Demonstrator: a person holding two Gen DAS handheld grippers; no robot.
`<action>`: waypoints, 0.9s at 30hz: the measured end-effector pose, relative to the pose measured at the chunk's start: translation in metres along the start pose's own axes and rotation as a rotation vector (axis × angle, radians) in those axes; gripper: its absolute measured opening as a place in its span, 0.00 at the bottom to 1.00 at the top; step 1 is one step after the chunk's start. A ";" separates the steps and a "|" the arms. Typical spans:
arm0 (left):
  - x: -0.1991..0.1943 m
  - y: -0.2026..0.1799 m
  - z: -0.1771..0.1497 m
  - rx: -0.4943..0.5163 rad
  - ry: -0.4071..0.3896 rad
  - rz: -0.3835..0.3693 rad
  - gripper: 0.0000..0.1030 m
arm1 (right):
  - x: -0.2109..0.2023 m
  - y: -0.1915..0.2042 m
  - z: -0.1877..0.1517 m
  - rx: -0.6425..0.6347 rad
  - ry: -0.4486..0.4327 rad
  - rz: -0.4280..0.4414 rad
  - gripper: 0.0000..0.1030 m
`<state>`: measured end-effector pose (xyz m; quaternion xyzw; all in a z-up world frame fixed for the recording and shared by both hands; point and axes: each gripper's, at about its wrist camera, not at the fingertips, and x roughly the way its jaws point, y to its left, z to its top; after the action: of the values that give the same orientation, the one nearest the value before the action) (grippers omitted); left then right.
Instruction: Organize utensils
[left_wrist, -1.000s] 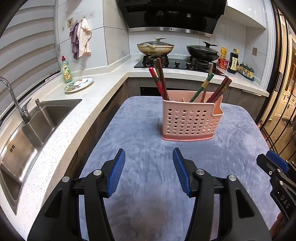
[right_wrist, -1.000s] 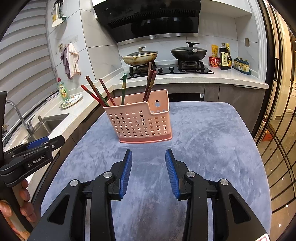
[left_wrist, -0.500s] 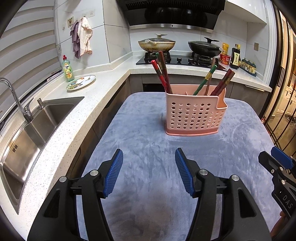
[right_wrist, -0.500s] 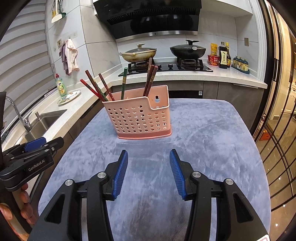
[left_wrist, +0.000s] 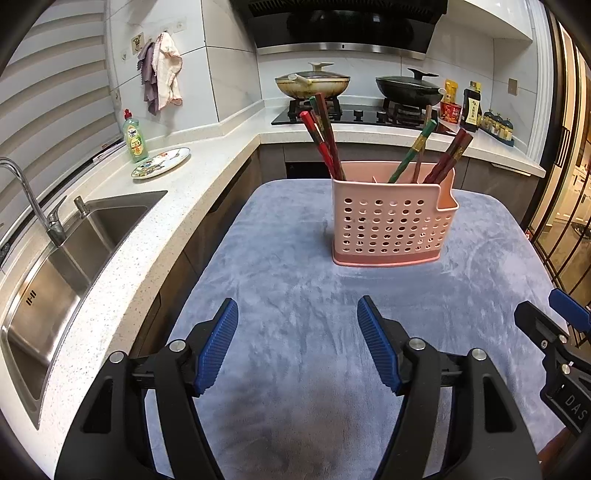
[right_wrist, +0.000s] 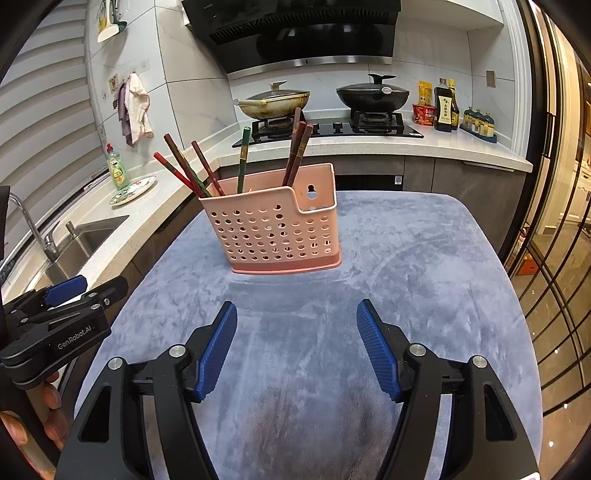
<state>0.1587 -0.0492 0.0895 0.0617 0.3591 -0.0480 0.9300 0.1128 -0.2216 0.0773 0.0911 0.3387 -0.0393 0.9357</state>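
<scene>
A pink perforated utensil holder stands upright on the grey-blue cloth; it also shows in the right wrist view. Several red, brown and green chopsticks lean in it, some at its left end, some at its right. My left gripper is open and empty, back from the holder. My right gripper is open and empty, also back from the holder. Each gripper shows at the edge of the other's view.
A steel sink with a tap lies left in the white counter. A dish-soap bottle and a patterned plate stand behind it. A stove with two pans is at the back, sauce bottles to its right.
Both grippers have drawn back and risen a little from the holder. The right gripper's jaws have opened wider. The holder and chopsticks have not moved.
</scene>
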 end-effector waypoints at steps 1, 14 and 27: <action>0.000 0.000 0.000 0.000 0.000 0.000 0.63 | 0.000 0.000 0.000 -0.001 0.000 -0.001 0.67; 0.006 -0.003 0.000 0.006 0.005 0.004 0.74 | 0.010 0.000 0.002 -0.005 0.021 -0.024 0.80; 0.010 -0.007 0.000 0.010 0.014 0.004 0.88 | 0.016 -0.002 0.003 -0.006 0.043 -0.046 0.87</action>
<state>0.1655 -0.0566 0.0824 0.0675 0.3653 -0.0475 0.9272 0.1265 -0.2238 0.0688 0.0812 0.3608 -0.0578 0.9273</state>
